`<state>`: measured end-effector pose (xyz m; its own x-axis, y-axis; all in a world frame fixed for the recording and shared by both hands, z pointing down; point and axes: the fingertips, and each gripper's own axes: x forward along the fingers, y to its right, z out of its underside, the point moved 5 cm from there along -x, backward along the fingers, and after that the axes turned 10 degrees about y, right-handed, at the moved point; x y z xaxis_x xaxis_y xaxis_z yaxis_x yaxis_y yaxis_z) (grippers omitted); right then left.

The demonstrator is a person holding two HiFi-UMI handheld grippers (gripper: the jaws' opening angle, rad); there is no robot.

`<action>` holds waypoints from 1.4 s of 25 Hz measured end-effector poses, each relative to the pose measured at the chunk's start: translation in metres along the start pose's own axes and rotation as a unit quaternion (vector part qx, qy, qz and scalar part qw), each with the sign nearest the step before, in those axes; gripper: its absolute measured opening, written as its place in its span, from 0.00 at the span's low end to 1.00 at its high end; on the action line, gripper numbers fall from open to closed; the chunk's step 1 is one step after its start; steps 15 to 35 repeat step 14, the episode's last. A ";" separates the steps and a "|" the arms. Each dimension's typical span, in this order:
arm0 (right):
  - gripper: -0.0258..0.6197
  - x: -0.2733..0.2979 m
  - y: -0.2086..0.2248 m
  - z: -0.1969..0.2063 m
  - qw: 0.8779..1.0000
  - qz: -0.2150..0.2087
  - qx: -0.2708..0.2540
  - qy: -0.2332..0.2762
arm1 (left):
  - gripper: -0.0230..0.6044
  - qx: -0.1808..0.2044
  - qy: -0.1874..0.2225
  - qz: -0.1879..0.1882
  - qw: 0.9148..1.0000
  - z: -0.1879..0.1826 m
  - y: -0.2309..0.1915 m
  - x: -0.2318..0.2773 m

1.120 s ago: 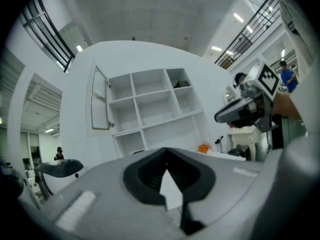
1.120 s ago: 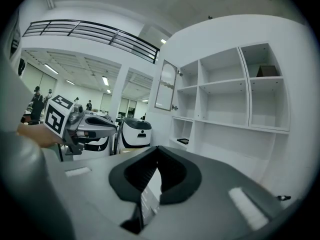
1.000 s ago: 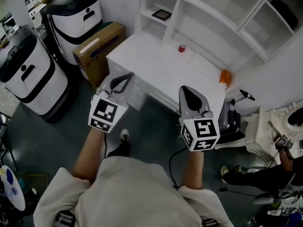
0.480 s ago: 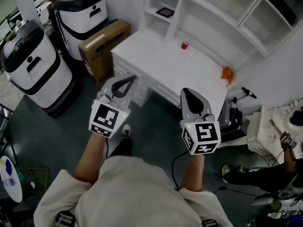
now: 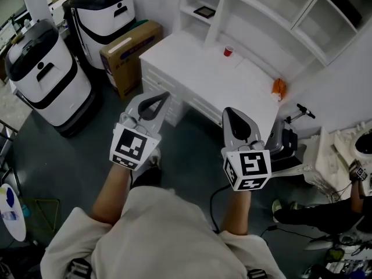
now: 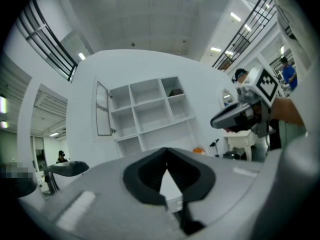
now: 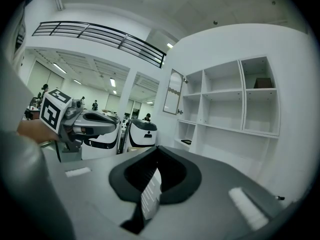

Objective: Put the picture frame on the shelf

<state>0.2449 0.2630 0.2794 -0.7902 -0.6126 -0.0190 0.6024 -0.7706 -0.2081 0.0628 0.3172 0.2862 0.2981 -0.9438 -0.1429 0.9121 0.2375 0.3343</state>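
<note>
head view: the picture frame lies flat in a low compartment of the shelf, looking nearly square, well beyond the left gripper and right gripper.
left gripper view: jaws together, empty.
right gripper view: jaws together, empty; the frame sits far ahead.

Left tongs (slightly) farther from desk

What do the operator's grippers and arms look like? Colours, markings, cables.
Left gripper and right gripper: light grey shells, black teardrop-shaped jaw pads. Each carries a white cube with black square markers. A black cable hangs below the right one. The person wears a pale short-sleeved shirt.
</note>
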 end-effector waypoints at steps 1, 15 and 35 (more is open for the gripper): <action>0.05 -0.002 -0.002 0.001 1.000 0.000 0.000 -0.002 | 0.04 -0.001 -0.001 0.001 1.000 0.000 0.001 -0.002; 0.05 -0.015 -0.018 0.005 1.000 -0.003 0.005 -0.014 | 0.04 0.000 -0.011 0.007 1.000 -0.005 0.008 -0.018; 0.05 -0.015 -0.018 0.005 1.000 -0.003 0.005 -0.014 | 0.04 0.000 -0.011 0.007 1.000 -0.005 0.008 -0.018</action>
